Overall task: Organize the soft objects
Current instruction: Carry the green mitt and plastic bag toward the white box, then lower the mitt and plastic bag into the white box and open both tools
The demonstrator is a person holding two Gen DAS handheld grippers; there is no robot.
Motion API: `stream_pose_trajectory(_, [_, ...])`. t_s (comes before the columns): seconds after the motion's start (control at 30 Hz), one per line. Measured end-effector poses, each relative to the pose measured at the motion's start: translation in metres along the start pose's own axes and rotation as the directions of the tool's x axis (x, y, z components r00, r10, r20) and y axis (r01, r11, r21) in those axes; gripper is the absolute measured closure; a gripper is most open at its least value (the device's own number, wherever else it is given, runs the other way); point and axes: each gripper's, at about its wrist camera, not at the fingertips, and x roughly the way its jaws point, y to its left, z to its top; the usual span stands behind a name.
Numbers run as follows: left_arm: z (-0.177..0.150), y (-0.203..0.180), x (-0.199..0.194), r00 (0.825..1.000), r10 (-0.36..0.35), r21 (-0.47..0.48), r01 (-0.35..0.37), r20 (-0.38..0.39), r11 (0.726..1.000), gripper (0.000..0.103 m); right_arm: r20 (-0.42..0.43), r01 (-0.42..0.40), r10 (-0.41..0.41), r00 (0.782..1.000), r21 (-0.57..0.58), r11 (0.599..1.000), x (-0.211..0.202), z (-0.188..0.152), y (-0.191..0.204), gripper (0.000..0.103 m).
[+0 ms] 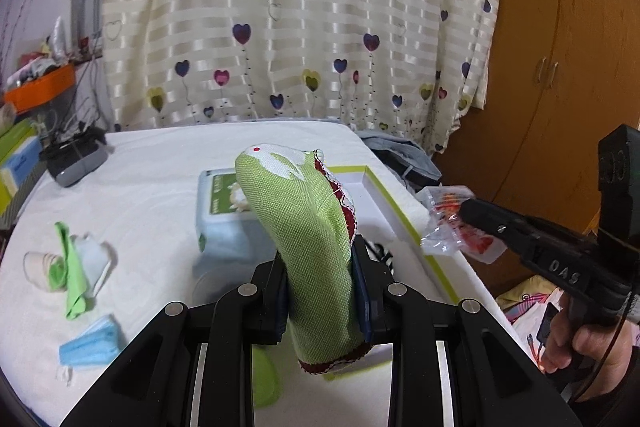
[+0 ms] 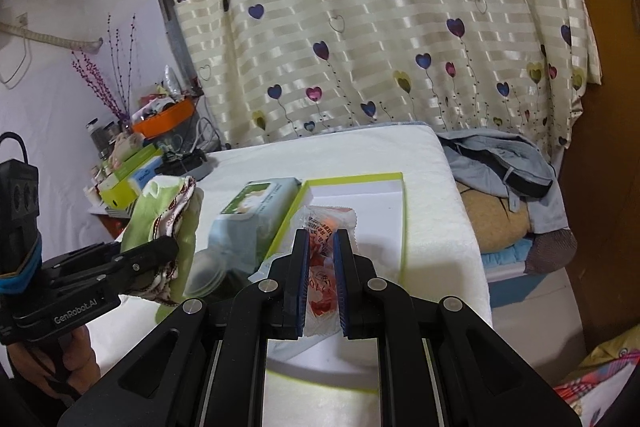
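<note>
Left gripper [image 1: 320,291] pinches the green pouch [image 1: 304,227], right gripper [image 2: 320,263] the orange packet [image 2: 326,227], both lifted above the white box [image 2: 360,199]; lower each fully inside before releasing

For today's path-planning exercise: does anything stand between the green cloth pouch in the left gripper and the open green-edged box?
Partly. The wet-wipes pack sits just left of the box, beyond the pouch. The box's near side looks unobstructed, though the pouch hides part of it.
</note>
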Motion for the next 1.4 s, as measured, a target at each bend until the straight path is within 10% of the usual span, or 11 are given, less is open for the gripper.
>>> stream_pose_trajectory(0.87, [0.012,-0.015,0.117,0.984,0.015,0.030,-0.010,-0.176,0.999,0.077,-0.183,0.028,-0.022,0.983,0.032,0.999,0.107,-0.002,-0.047,0.089])
stream_pose_trajectory(1.13, [0.012,-0.023,0.129,0.980,0.014,0.045,-0.005,-0.200,0.999,0.076,-0.147,0.067,-0.062,0.987,0.029,0.997,0.092,0.000,-0.051,0.064])
stream_pose_trajectory(1.4, [0.015,-0.027,0.123,0.981,-0.021,0.038,0.029,-0.193,0.999,0.066,-0.116,0.069,-0.066,0.991,0.025,0.997,0.077,0.004,-0.045,0.064])
